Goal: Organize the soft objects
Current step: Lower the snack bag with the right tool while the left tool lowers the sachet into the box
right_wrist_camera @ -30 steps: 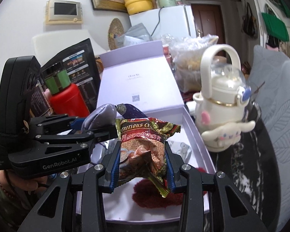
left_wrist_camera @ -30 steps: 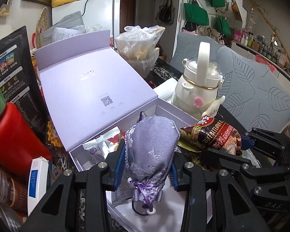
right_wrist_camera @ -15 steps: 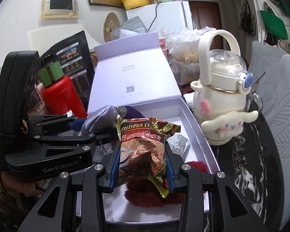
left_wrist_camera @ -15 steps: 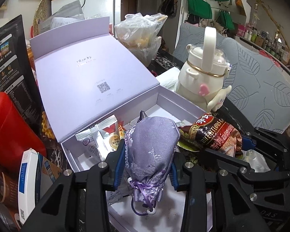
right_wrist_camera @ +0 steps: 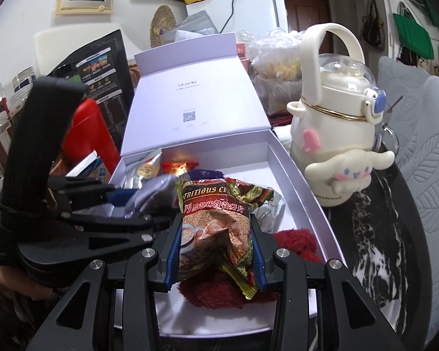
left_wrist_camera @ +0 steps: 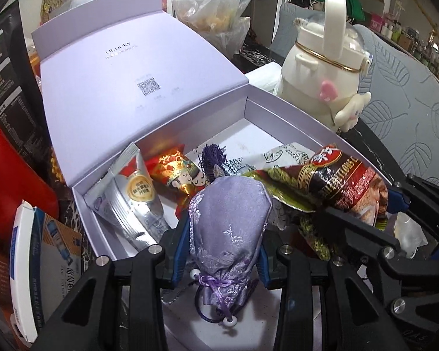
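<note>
My left gripper (left_wrist_camera: 224,245) is shut on a lilac embroidered drawstring pouch (left_wrist_camera: 229,231), held over the near end of an open lilac gift box (left_wrist_camera: 292,114). My right gripper (right_wrist_camera: 216,248) is shut on a brown cereal snack packet (right_wrist_camera: 216,222), just right of the pouch and also over the box; the packet (left_wrist_camera: 345,187) shows at the right of the left wrist view. Inside the box lie a silver sachet (left_wrist_camera: 131,201), a red-and-gold wedding packet (left_wrist_camera: 175,172), a purple tassel (left_wrist_camera: 213,158) and a dark red fuzzy cloth (right_wrist_camera: 292,242).
A cream kettle-shaped bottle with a plush dog (right_wrist_camera: 336,134) stands right of the box. A red container (right_wrist_camera: 87,134), black printed bag (right_wrist_camera: 102,67) and blue-and-white carton (left_wrist_camera: 44,263) crowd the left. A clear plastic bag (left_wrist_camera: 216,8) sits behind the raised lid (left_wrist_camera: 125,67).
Both grippers have sunk toward the box with their loads, the left one tipping further down, so the sachet and red packet on the box floor now show.
</note>
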Available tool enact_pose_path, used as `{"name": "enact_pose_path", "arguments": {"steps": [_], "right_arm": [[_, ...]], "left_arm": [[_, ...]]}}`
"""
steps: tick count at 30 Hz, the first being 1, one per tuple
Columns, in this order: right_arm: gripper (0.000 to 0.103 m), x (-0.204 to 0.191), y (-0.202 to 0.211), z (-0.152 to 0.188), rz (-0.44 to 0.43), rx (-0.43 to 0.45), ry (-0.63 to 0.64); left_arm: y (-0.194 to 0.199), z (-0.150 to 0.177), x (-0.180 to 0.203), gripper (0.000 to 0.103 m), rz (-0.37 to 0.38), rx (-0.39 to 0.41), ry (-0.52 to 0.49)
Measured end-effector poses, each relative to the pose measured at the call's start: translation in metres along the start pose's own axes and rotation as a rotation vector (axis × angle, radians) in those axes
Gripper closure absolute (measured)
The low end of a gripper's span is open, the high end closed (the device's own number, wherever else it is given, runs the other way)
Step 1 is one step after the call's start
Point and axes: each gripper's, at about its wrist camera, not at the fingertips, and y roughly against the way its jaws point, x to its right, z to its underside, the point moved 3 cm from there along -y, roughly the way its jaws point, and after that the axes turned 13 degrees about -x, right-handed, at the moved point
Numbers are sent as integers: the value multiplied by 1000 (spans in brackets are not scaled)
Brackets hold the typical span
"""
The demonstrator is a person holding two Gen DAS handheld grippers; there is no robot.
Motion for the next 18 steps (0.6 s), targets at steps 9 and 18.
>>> {"name": "enact_pose_path", "arguments": {"steps": [9, 18], "right_arm": [[62, 0, -2, -1, 37, 12, 3], [58, 4, -4, -1, 31, 12, -21]], "left_arm": [[-6, 0, 4, 65, -20, -18, -9], [-13, -3, 11, 64, -61, -33, -40]]}}
